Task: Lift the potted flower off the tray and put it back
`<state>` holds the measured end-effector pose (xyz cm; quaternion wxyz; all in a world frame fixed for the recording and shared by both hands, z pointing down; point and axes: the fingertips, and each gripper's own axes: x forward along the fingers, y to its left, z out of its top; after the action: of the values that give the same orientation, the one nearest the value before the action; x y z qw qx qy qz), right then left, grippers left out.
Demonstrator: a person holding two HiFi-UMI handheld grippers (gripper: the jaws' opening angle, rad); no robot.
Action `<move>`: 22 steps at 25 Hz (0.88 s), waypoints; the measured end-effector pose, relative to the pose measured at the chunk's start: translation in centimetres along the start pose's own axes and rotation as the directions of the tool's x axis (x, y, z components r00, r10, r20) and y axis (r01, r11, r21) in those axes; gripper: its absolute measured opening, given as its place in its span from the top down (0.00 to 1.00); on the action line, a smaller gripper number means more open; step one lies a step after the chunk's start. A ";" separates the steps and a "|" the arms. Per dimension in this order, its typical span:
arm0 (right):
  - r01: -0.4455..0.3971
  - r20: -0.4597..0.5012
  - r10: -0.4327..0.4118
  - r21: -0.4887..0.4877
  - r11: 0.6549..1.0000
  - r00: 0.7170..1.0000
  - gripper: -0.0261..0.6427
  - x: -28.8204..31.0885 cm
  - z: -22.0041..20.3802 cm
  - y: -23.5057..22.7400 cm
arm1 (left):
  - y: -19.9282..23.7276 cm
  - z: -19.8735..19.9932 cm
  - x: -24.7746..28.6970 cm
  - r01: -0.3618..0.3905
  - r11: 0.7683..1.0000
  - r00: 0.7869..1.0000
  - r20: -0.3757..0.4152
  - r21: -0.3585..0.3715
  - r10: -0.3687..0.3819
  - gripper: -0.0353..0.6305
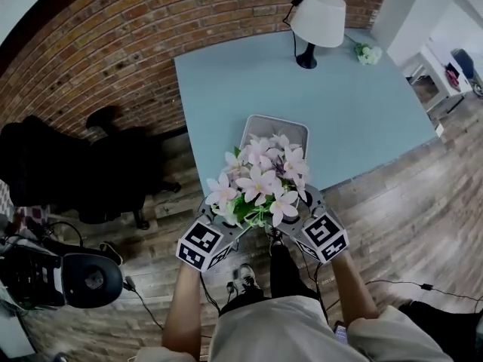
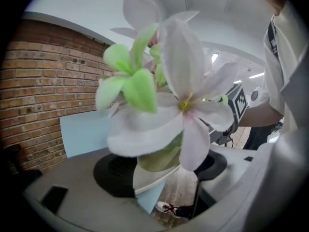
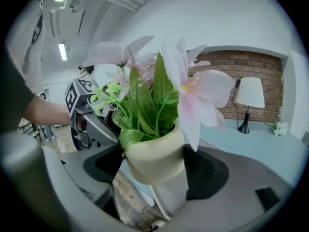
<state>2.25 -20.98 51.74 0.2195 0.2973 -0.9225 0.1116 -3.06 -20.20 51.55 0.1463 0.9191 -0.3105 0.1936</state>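
Observation:
The potted flower (image 1: pixel 260 183), pink-white blooms in a pale green pot, hangs over the near end of the grey tray (image 1: pixel 276 127) at the blue table's front edge. My left gripper (image 1: pixel 224 221) and right gripper (image 1: pixel 303 211) hold it from opposite sides, their tips hidden under the blooms. In the left gripper view the pot (image 2: pixel 159 159) sits between the black pads (image 2: pixel 116 174), with the left gripper (image 2: pixel 161 170) shut on it. In the right gripper view the pot (image 3: pixel 154 156) is pressed between both pads (image 3: pixel 205 170), the right gripper (image 3: pixel 153 166) shut on it, and the tray's rim (image 3: pixel 169 197) shows just below.
A white-shaded lamp (image 1: pixel 317 17) and a small flower bunch (image 1: pixel 368 53) stand at the far side of the blue table (image 1: pixel 362 111). A brick wall runs behind. A black chair (image 1: pixel 98 172) stands on the wooden floor to the left.

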 end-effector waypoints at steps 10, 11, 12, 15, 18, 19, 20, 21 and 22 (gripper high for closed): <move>0.098 0.078 -0.097 -0.010 0.995 0.992 0.33 -5.7 1.0 9.0 | -6.7 -0.4 -7.9 0.037 0.995 0.999 0.030 0.088 -0.040 0.41; 0.105 0.082 -0.104 -0.009 0.994 0.991 0.33 -6.2 1.1 9.6 | -7.2 -0.3 -8.4 0.042 0.995 0.998 0.033 0.091 -0.045 0.41; 0.112 0.084 -0.111 -0.011 0.994 0.990 0.33 -6.6 1.1 10.1 | -7.7 -0.3 -8.8 0.046 0.994 0.998 0.034 0.095 -0.050 0.41; 0.132 0.085 -0.130 -0.014 0.991 0.988 0.33 -7.8 1.2 11.7 | -9.1 -0.4 -10.1 0.057 0.993 0.998 0.035 0.108 -0.061 0.41; 0.152 0.094 -0.149 -0.021 0.988 0.984 0.33 -8.9 1.3 12.8 | -10.2 -0.3 -11.0 0.066 0.991 0.996 0.048 0.117 -0.072 0.41; 0.157 0.099 -0.154 -0.025 0.987 0.983 0.33 -9.3 1.3 13.2 | -10.7 -0.3 -11.3 0.068 0.990 0.996 0.053 0.121 -0.075 0.41; 0.161 0.104 -0.158 -0.027 0.987 0.982 0.33 -9.8 1.3 13.5 | -11.2 -0.3 -11.6 0.069 0.990 0.995 0.057 0.125 -0.077 0.41; 0.163 0.108 -0.159 -0.027 0.986 0.981 0.33 -10.3 1.2 13.9 | -11.7 -0.2 -11.9 0.069 0.989 0.995 0.060 0.127 -0.077 0.41; 0.163 0.112 -0.159 -0.026 0.986 0.981 0.33 -10.8 1.2 14.3 | -12.3 -0.2 -12.1 0.069 0.989 0.995 0.061 0.128 -0.078 0.41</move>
<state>1.13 -4.62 44.55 0.1822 0.3728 -0.9078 0.0608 -4.29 -4.48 44.50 0.0847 0.9432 -0.2682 0.1771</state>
